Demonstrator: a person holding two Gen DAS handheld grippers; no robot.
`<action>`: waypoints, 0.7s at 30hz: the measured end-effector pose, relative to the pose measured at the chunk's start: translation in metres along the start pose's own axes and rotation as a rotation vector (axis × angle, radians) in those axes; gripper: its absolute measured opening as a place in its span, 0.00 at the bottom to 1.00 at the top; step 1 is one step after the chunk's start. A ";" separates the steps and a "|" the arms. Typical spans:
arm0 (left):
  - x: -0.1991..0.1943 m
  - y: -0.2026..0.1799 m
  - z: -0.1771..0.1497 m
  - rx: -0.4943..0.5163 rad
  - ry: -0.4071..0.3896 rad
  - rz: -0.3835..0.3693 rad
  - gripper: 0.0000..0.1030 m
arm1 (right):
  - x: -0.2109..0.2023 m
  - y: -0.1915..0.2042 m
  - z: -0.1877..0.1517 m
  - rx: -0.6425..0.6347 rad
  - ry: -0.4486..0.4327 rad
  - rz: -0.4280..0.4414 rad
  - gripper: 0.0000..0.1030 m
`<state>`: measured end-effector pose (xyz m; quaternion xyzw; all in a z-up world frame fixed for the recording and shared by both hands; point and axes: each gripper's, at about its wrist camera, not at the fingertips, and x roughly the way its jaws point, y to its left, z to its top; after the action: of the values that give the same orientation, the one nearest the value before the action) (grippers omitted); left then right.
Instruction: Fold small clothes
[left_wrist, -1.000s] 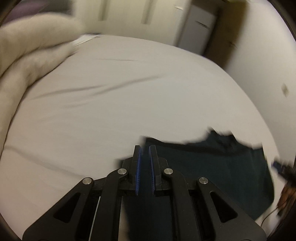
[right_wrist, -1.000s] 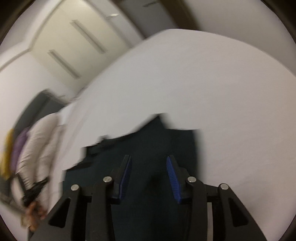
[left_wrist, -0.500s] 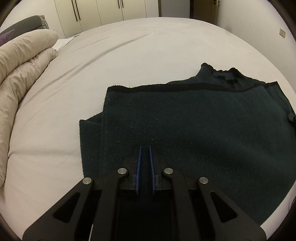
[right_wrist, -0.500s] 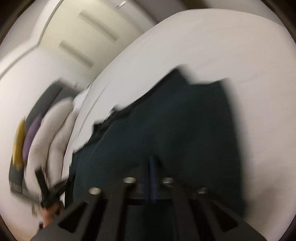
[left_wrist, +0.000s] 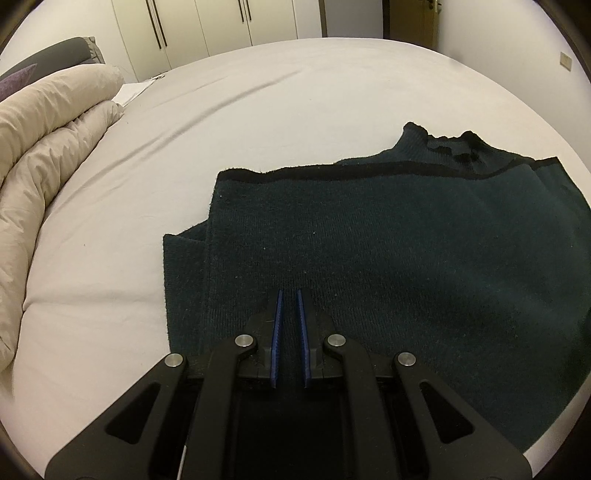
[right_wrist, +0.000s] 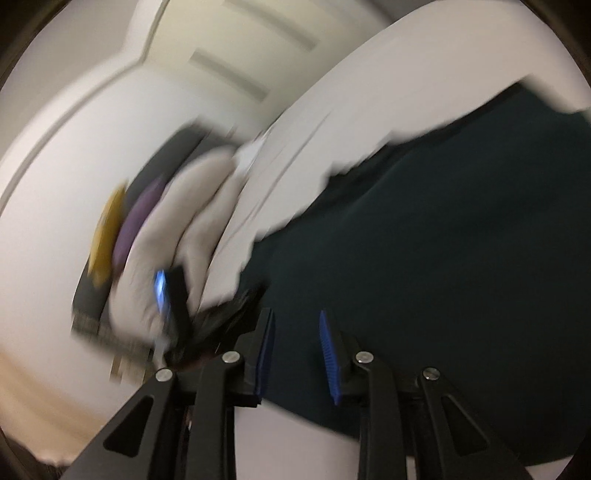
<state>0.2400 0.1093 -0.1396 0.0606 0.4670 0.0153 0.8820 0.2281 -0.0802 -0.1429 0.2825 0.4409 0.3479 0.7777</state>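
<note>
A dark green knit sweater (left_wrist: 369, 240) lies folded on the white bed sheet (left_wrist: 258, 110), its ribbed collar (left_wrist: 443, 144) at the far right. My left gripper (left_wrist: 289, 291) sits low over the sweater's near edge. It is shut, with dark cloth showing in the thin slit between its blue pads. In the blurred right wrist view the sweater (right_wrist: 443, 221) fills the right side. My right gripper (right_wrist: 295, 314) hangs over the sweater's near corner. Its jaws are opening, the pads stand apart, and they press on nothing.
A rolled beige duvet (left_wrist: 48, 147) lies along the bed's left side. Beyond it are a grey headboard and pillows, one yellow (right_wrist: 107, 229) and one purple (right_wrist: 136, 218). White wardrobe doors (left_wrist: 221, 22) stand behind the bed. Bare sheet stretches beyond and left of the sweater.
The left gripper came down with the sweater, which now lies flat; it has kept still since. The right gripper shut, then parted its jaws, and swung left along the sweater.
</note>
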 end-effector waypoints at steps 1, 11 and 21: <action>0.000 0.001 -0.001 -0.003 -0.002 -0.003 0.08 | 0.011 0.000 -0.002 -0.005 0.034 -0.014 0.33; -0.005 0.008 -0.012 -0.023 -0.024 -0.024 0.08 | -0.089 -0.108 0.000 0.241 -0.217 -0.102 0.11; -0.037 0.024 -0.056 -0.063 -0.038 -0.003 0.08 | -0.190 -0.131 -0.033 0.420 -0.539 -0.239 0.22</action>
<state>0.1742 0.1348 -0.1376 0.0324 0.4497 0.0276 0.8922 0.1674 -0.3043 -0.1632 0.4640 0.3119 0.0697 0.8262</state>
